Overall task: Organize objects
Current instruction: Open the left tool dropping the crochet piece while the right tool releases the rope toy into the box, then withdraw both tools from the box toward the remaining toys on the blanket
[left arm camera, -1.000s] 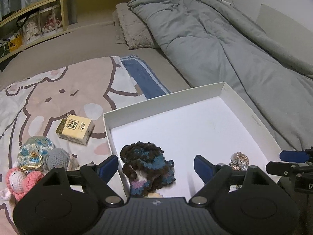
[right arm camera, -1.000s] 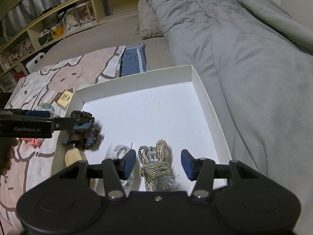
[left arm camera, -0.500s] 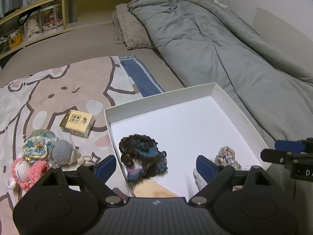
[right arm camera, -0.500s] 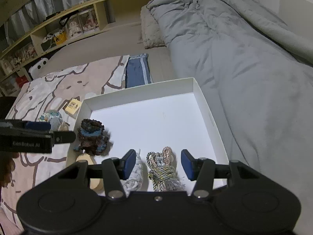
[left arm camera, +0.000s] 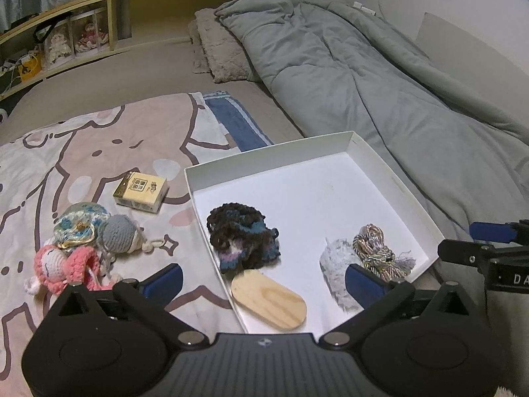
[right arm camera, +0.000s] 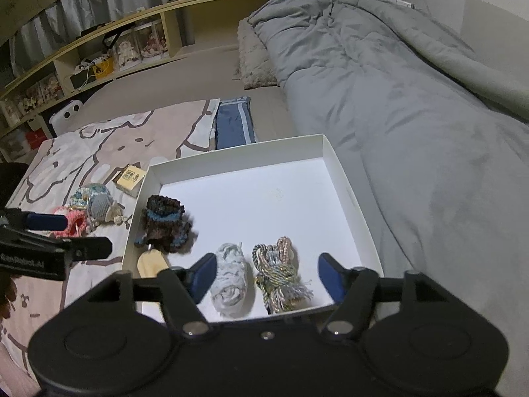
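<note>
A white shallow box (left arm camera: 271, 160) (right arm camera: 344, 178) lies on the bed. In it are a dark brown and blue knitted piece (left arm camera: 243, 238) (right arm camera: 165, 223), a wooden oval (left arm camera: 269, 299) (right arm camera: 150, 264), a pale grey yarn roll (left arm camera: 337, 273) (right arm camera: 229, 281) and a bundle of braided cords (left arm camera: 380, 254) (right arm camera: 279, 273). My left gripper (left arm camera: 264, 278) hangs above the box's near left corner, its jaws opening, nothing between them. My right gripper (right arm camera: 266, 276) hangs over the yarn roll and cords, jaws opening, pads clear of both.
On the cartoon-print blanket (left arm camera: 99, 145) left of the box lie a small yellow carton (left arm camera: 140, 192), a blue-white knitted ball (left arm camera: 82, 223), a grey crochet toy (left arm camera: 119, 238) and a pink crochet toy (left arm camera: 62, 266). A grey duvet (left arm camera: 380, 76) covers the right side. Shelves (right arm camera: 99, 53) stand behind.
Both grippers drew back and up from the box, showing more of its contents. The right jaws spread much wider; the left jaws widened too. The objects in the box stayed put.
</note>
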Action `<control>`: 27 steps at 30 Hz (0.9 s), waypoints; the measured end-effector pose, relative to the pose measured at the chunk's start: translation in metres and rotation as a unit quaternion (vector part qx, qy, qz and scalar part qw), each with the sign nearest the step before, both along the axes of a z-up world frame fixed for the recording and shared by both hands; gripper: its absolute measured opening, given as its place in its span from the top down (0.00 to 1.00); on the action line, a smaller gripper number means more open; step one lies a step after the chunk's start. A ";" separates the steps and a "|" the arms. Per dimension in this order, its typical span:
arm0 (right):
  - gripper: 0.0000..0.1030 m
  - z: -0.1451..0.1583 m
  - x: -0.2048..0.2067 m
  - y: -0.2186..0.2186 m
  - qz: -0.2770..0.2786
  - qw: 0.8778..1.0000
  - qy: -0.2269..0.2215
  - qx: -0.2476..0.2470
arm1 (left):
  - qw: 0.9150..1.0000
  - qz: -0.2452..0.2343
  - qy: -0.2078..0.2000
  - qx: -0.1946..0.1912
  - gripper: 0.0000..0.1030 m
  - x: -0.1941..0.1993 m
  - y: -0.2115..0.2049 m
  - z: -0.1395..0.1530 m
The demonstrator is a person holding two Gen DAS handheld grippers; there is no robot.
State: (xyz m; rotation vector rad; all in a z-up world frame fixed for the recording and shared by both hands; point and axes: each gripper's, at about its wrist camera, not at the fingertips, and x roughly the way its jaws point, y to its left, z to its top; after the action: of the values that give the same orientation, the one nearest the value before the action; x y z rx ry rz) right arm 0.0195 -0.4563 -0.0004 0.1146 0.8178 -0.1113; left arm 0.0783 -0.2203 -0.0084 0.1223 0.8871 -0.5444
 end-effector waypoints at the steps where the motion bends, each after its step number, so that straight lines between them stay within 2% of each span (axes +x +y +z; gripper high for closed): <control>1: 0.23 0.000 -0.003 0.001 0.000 1.000 -0.001 -0.002 | 1.000 0.001 -0.001 0.000 0.00 -0.002 0.002 0.000; 8: 0.06 -0.003 -0.017 0.005 -0.009 1.000 -0.007 -0.016 | 1.000 0.001 -0.001 -0.004 0.00 -0.015 0.012 0.000; 11: 0.02 -0.006 -0.020 0.006 -0.009 1.000 -0.003 -0.016 | 1.000 0.004 -0.005 -0.008 0.00 -0.019 0.017 0.000; 27: 0.00 -0.011 -0.025 0.013 -0.031 0.999 0.007 -0.028 | 1.000 0.012 -0.023 -0.017 0.00 -0.030 0.035 -0.006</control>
State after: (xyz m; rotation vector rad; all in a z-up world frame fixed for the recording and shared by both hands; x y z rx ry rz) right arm -0.0057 -0.4435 -0.0118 0.0872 0.8239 -0.1930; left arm 0.0484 -0.1850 -0.0146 0.0928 0.8338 -0.5320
